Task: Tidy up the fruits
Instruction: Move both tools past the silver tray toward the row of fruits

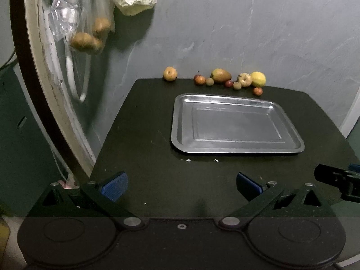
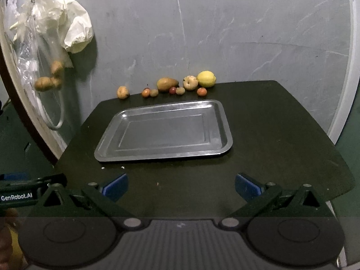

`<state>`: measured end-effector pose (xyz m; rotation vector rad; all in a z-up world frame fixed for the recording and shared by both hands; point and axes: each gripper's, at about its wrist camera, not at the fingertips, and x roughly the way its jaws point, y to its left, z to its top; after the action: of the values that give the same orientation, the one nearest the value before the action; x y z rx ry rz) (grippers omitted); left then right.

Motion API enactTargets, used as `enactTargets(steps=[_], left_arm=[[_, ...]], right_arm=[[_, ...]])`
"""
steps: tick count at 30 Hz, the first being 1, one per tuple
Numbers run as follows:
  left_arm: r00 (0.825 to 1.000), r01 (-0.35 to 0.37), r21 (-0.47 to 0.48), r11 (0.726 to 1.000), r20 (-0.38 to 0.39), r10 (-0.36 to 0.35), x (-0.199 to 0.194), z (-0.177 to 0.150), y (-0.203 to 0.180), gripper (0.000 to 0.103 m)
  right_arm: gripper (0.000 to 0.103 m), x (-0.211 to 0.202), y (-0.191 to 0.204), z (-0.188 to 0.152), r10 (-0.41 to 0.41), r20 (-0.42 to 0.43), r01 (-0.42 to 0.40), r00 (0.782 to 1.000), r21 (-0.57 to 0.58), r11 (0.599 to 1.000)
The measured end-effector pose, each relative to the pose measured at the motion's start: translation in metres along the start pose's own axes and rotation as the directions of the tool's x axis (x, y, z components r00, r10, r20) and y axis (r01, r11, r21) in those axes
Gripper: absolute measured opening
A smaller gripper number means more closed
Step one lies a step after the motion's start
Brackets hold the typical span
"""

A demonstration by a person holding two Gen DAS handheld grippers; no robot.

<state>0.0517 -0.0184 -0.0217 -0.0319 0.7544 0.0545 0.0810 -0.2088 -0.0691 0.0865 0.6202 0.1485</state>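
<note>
Small mixed fruits in a loose row along the far edge of the dark round-cornered table (image 2: 270, 135), close against the grey scuffed wall (image 2: 225, 33); likely lined up there as a starting stock, out of the way of the work area; bright yellow lemon (image 2: 206, 79) at the right end of the row, pale cream apple-shaped fruit (image 2: 190, 82) just beside it, brown-green mango-shaped fruit (image 2: 167, 83) further left, tiny red, orange and olive pieces scattered in front, such as the small orange one (image 2: 201, 91); a lone tan round fruit (image 2: 122, 92) set apart at the left end.

Nearer, a shallow rectangular silver metal tray (image 2: 108, 150), flat on the table and bare inside; apparently placed between fruits and grippers as the destination, so each piece needs only a short carry forward; nothing sorted yet by the look of it.

Left gripper (image 1: 182, 184) low over the near table edge, blue pads (image 1: 114, 185) spread wide, nothing between them; right gripper (image 2: 181, 184) the same, wide apart and empty, level with its partner; probably held back and ready so both cameras take in the whole layout before a first reach.

Off to the left, a clear plastic bag with brown lumps (image 2: 48, 78) and a crumpled whitish bag (image 2: 67, 22), hanging by the wall, clear of the table; seemingly no part of the job.
</note>
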Motion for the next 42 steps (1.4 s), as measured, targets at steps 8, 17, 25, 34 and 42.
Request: enactTargets(steps=[8,17,25,34,42], left_arm=[[0.996,-0.068,-0.071,0.995,-0.062,0.064,0.034,0.019,-0.017,0.102],[0.987,-0.143,-0.130,0.981,-0.096,0.131,0.060,0.046,-0.056,0.102],[0.977,-0.201,-0.171,0.965,-0.104,0.185,0.067,0.063,-0.080,0.102],[0.960,-0.266,-0.161,0.950,-0.136,0.246,0.064,0.070,-0.083,0.102],[0.953,-0.291,-0.156,0.944,-0.135,0.271,0.067,0.086,-0.063,0.102]], right_arm=[[0.103,0.028,-0.025,0.023,0.025,-0.048,-0.027,0.999,-0.056,0.998],[0.103,0.061,-0.062,0.054,0.067,-0.069,-0.074,0.995,-0.112,0.991],[0.103,0.075,-0.088,0.081,0.129,-0.025,-0.131,0.991,-0.157,0.979],[0.103,0.084,-0.091,0.095,0.236,-0.002,-0.233,0.972,-0.153,0.960],[0.103,0.096,-0.080,0.100,0.267,0.012,-0.262,0.964,-0.142,0.954]])
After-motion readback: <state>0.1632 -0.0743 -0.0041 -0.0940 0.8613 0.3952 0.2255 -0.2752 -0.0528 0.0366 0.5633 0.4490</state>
